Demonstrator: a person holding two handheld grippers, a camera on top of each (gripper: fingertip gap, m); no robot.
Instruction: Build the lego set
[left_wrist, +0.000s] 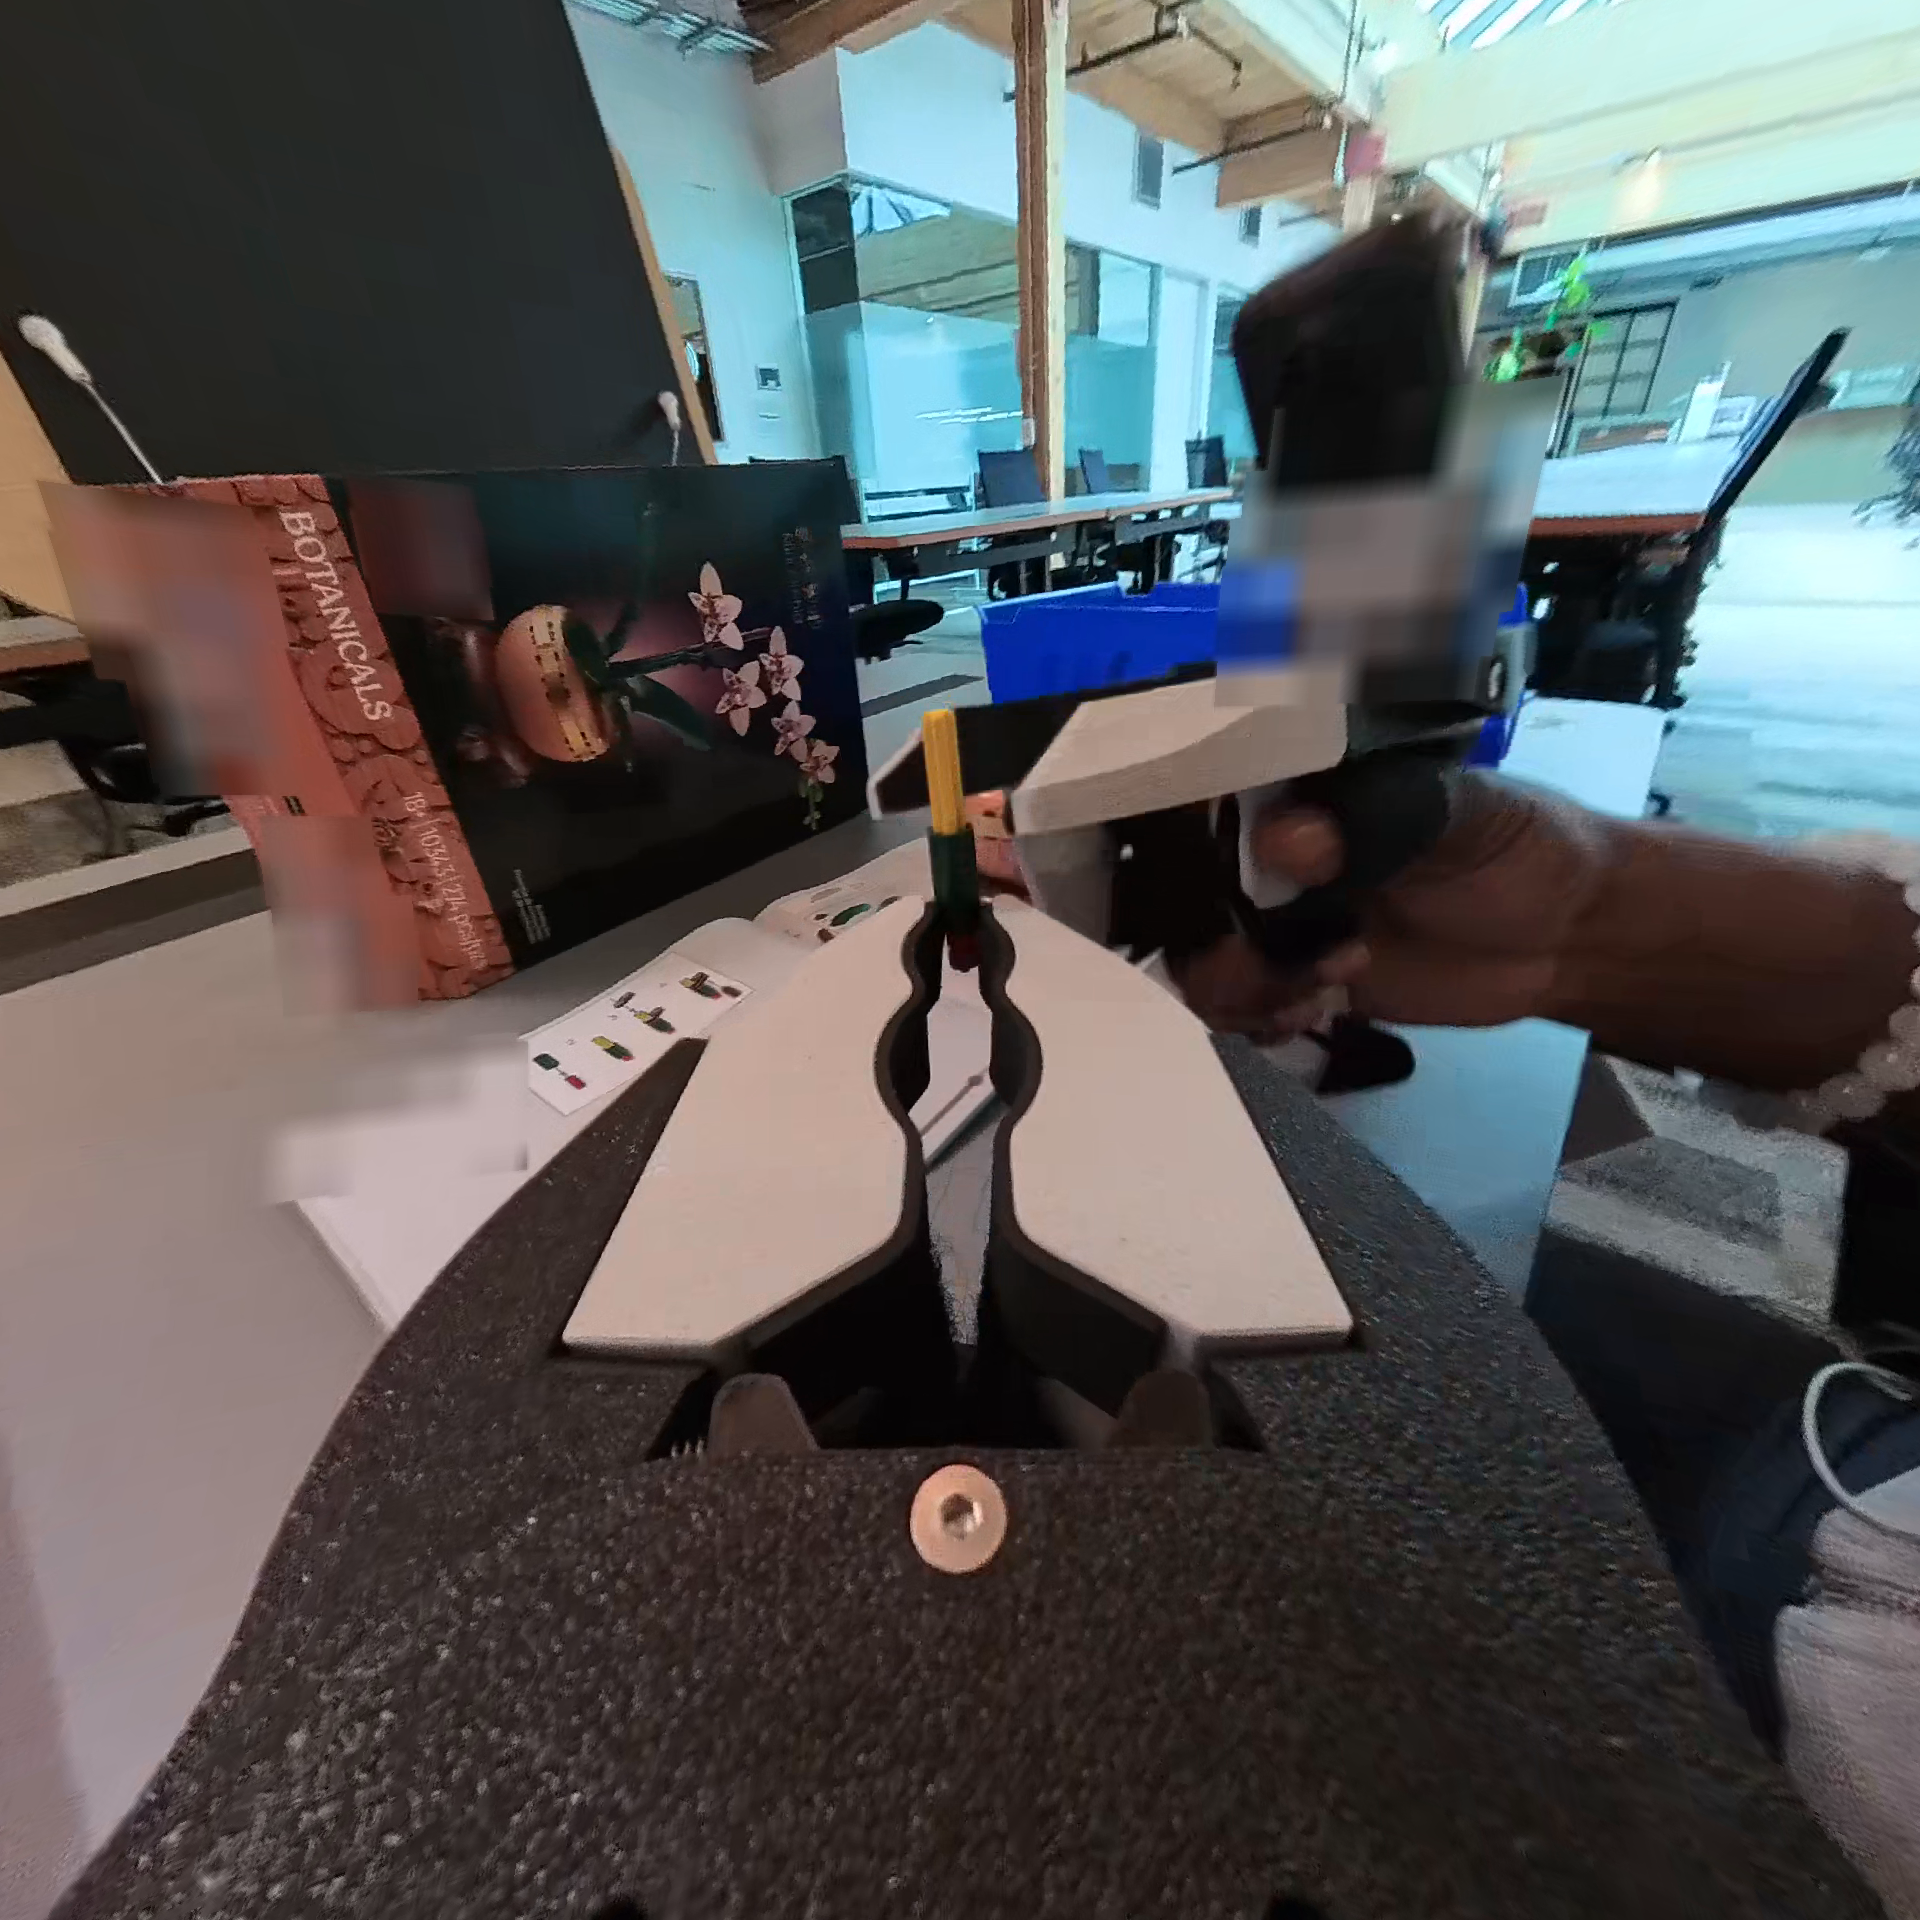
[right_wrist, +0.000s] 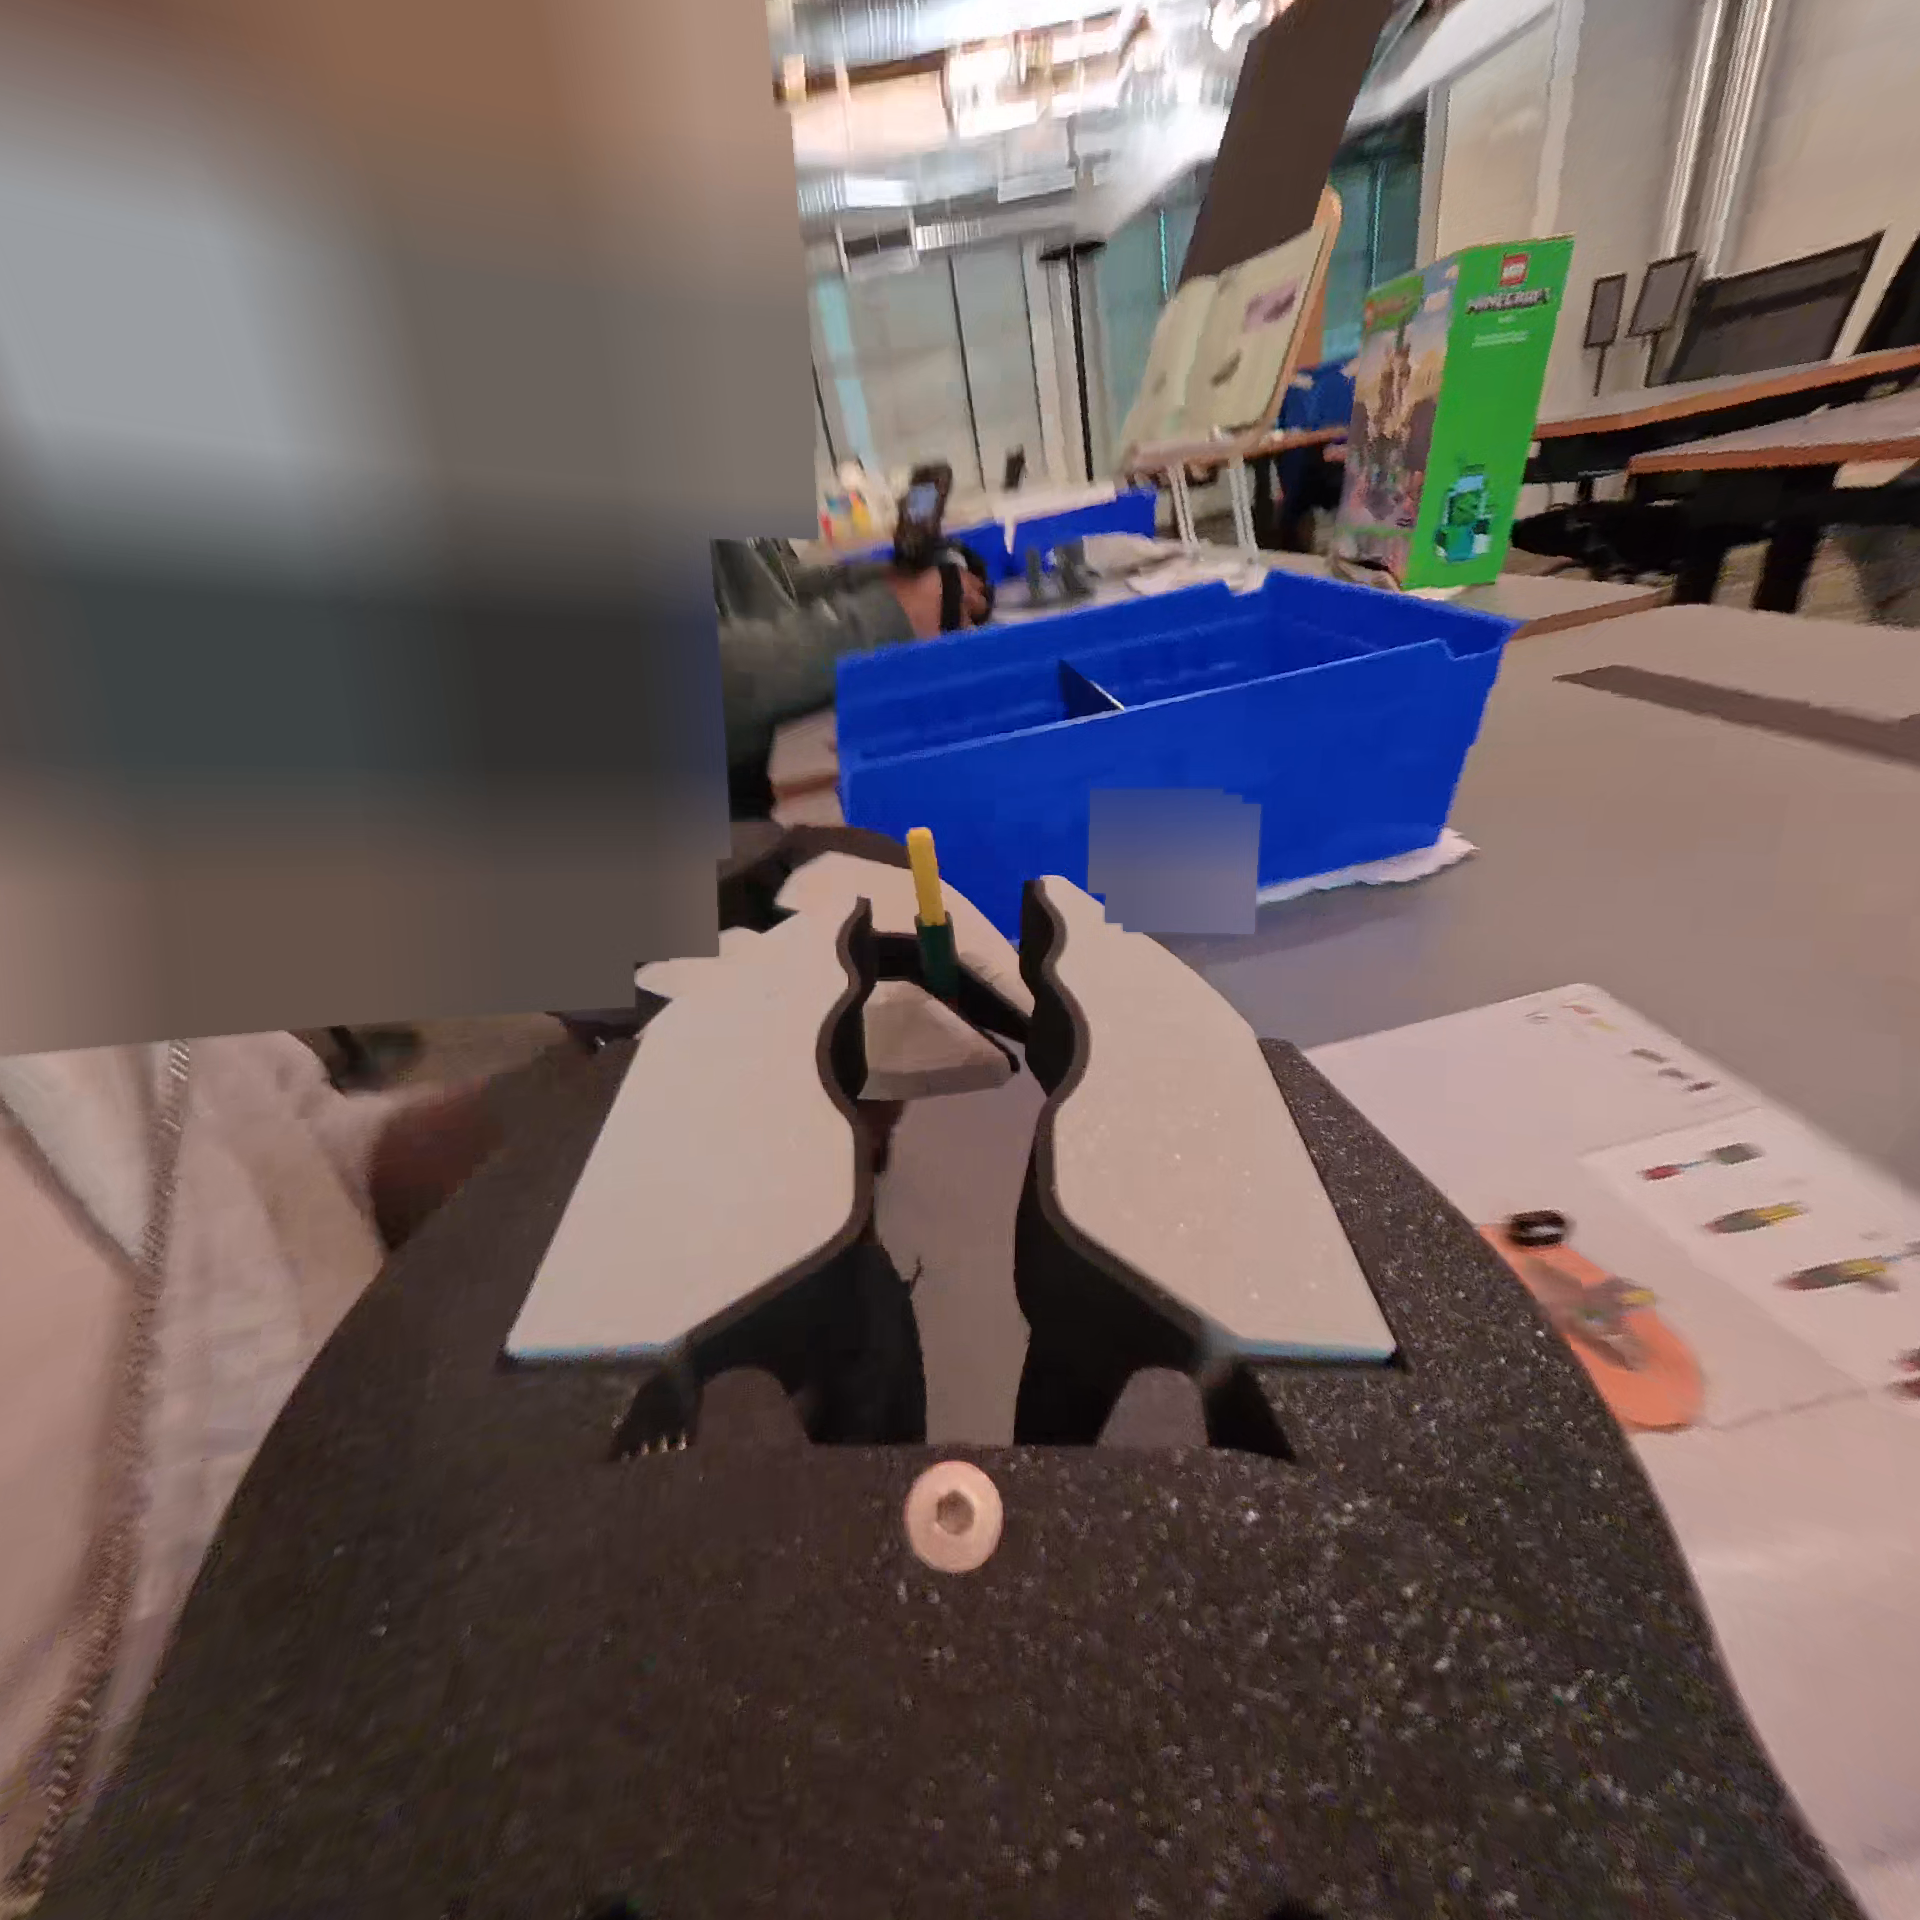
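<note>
My left gripper (left_wrist: 958, 935) is shut on a small stem piece (left_wrist: 951, 831): a yellow axle on top, a dark green connector below it, a red bit at the tips. It holds the piece upright above the open instruction booklet (left_wrist: 644, 1013). My right gripper (right_wrist: 951, 904) is open, and its fingers stand on either side of the same stem (right_wrist: 927, 899). In the left wrist view the right gripper (left_wrist: 977, 795) comes in from the right, held by a hand, level with the yellow axle. The left gripper (right_wrist: 940, 982) shows between the right gripper's fingers.
The flower set's dark box (left_wrist: 582, 707) stands on the grey table at the back left. A blue bin (right_wrist: 1143, 748) stands behind the grippers. The booklet (right_wrist: 1558, 1122) lies at the right, with an orange part (right_wrist: 1605, 1340) and a black ring (right_wrist: 1538, 1231) on it. A green box (right_wrist: 1455, 416) stands far back.
</note>
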